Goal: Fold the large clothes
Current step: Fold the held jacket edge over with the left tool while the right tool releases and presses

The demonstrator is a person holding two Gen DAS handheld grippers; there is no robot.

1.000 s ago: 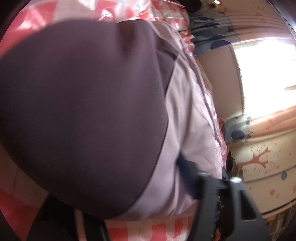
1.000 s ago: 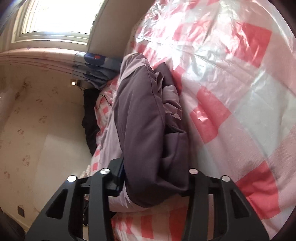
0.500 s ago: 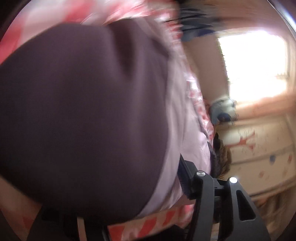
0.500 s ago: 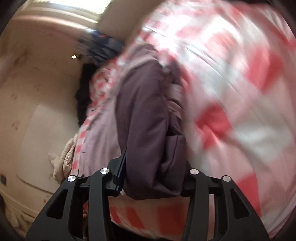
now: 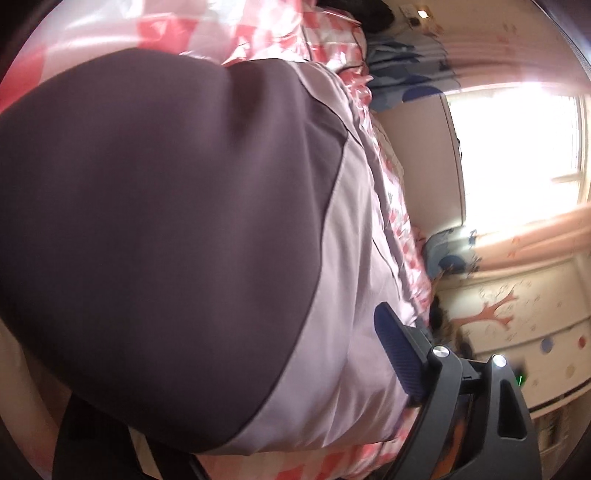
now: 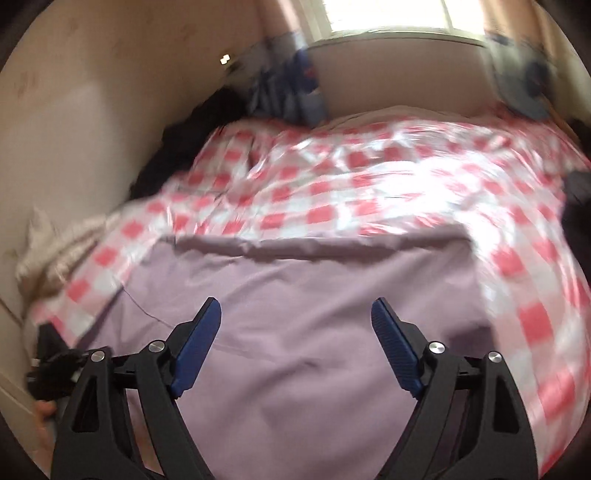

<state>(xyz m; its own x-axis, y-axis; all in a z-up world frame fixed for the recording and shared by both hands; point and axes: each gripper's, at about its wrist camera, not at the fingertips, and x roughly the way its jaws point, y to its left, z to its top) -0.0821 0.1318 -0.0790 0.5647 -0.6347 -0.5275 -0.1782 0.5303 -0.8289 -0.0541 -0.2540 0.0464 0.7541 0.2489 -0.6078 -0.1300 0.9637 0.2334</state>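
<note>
The garment (image 6: pixel 314 332), lilac with a dark purple panel (image 5: pixel 147 240), lies spread on the bed. A second ago both tongs pinched its bunched edge; now the right gripper (image 6: pixel 295 343) has let go and lifted clear, its jaws opening with nothing between them. The left gripper (image 5: pixel 258 369) is opening too; only one blue pad (image 5: pixel 395 354) shows, just off the cloth, which hides the other. This fold looks laid down, so a smoothing or a further fold likely follows. The bed wears a glossy red-checked cover (image 6: pixel 369 192); beyond are a bright window (image 6: pixel 388 14) and patterned curtains (image 5: pixel 535 240).
</note>
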